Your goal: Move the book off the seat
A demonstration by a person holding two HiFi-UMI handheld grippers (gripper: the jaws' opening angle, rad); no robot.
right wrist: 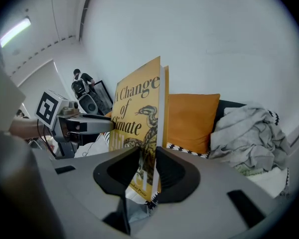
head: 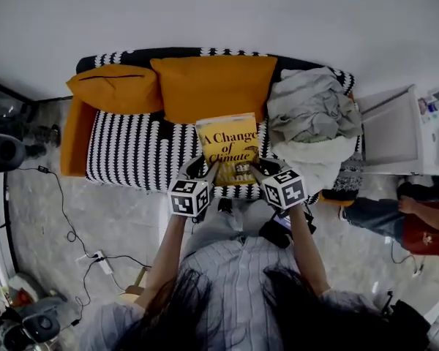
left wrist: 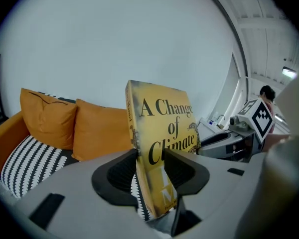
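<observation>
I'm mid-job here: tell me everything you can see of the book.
The book is a closed yellow volume titled "A Change of Climate" in black lettering, with a snake drawing on the cover. It stands upright, cover toward the person. The left tongs clamp its lower spine side, the right tongs its lower page edge, over the striped sofa seat.

We wear a pale, finely striped shirt (head: pixel 238 276) with short sleeves. The left tool (head: pixel 203 168) and right tool (head: pixel 253 168) have grey bodies and black ribbed pads (left wrist: pixel 120 176). Behind each tool's jaws sits a black-and-white marker cube (head: pixel 190 197).
</observation>
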